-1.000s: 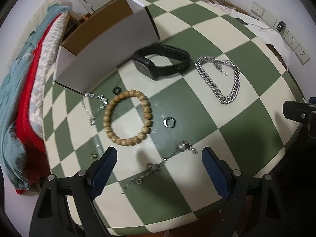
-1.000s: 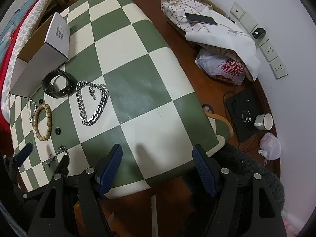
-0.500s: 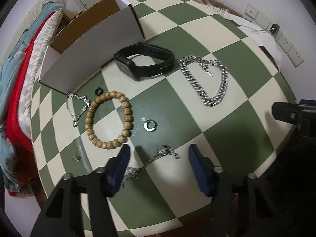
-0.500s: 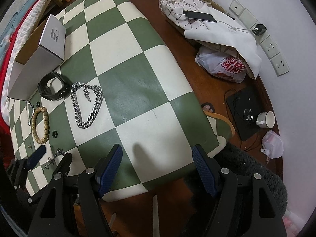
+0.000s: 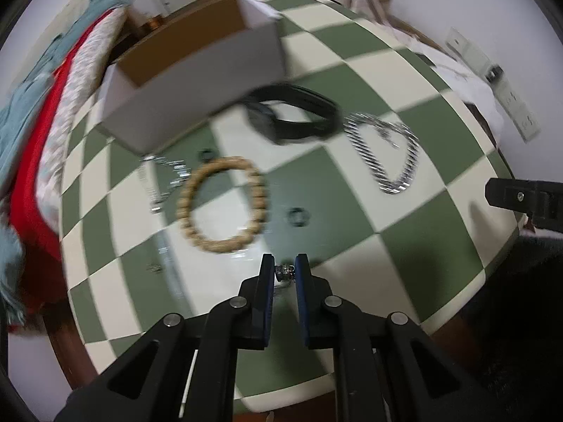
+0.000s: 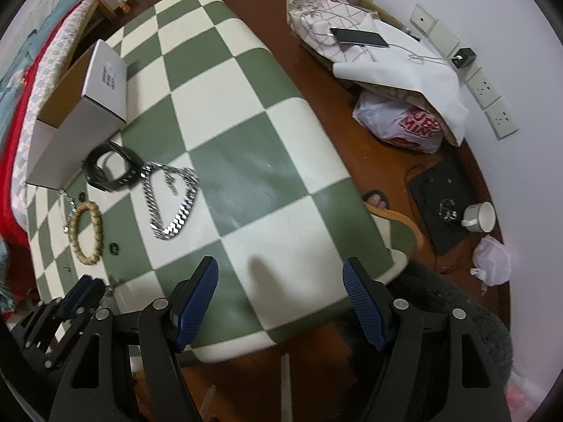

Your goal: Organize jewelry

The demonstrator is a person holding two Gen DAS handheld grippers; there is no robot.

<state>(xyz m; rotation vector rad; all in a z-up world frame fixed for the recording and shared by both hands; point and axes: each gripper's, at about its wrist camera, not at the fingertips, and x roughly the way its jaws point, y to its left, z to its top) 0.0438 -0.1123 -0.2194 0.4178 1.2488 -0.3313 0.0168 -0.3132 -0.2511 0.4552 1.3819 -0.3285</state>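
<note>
While left claw pinches a small silver chain, right claw spread wide, holding nothing

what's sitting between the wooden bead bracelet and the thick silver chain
A small dark ring on a green square, seen in the left wrist view, between the wooden bead bracelet and the thick silver chain.

The left gripper points down toward the near table edge, its jaws pinched nearly together on a small silver chain piece. The right gripper hovers with its jaws spread wide, holding nothing.
</note>
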